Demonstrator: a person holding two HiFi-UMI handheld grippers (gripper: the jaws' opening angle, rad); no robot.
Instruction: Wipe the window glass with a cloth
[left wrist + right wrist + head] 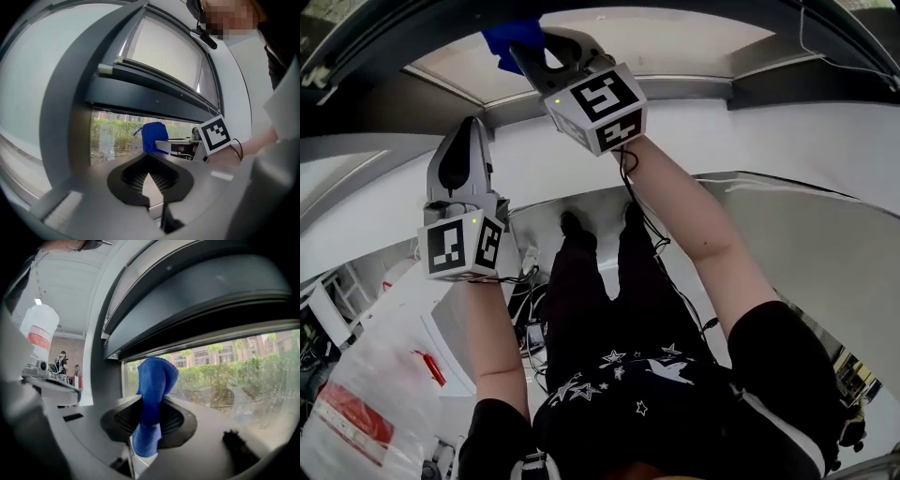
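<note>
Your dark star-printed top (647, 394) fills the foreground, and both bare forearms reach up and away from it toward the window glass (225, 376). Your right arm (694, 225) is stretched nearly straight, with a black cable (649, 220) running along it, and it carries the right tool (525, 52) all the way up to the glass. That tool's jaws are clamped on a blue cloth (154, 380). The cloth bunches into a rounded wad beyond the tips and hangs in a short tail behind them. The wad sits low on the glass, near the pane's left frame edge. No view settles whether it actually presses on the pane.

Your left arm (492, 347) is also raised but stops short of the glass. The left tool (467, 127) points upward at the pale wall below and left of the pane. Its ribbed pads (161, 178) meet at the tips with nothing between them.

From the left gripper view, the cloth (152, 137) and the right tool's marker cube (215, 135) stand in front of the glass (115, 136), with green hedges showing through it. A dark frame bar (154, 98) runs just above the glass. A plastic bag (366, 394) with red print lies far from the glass, beside your left elbow.
</note>
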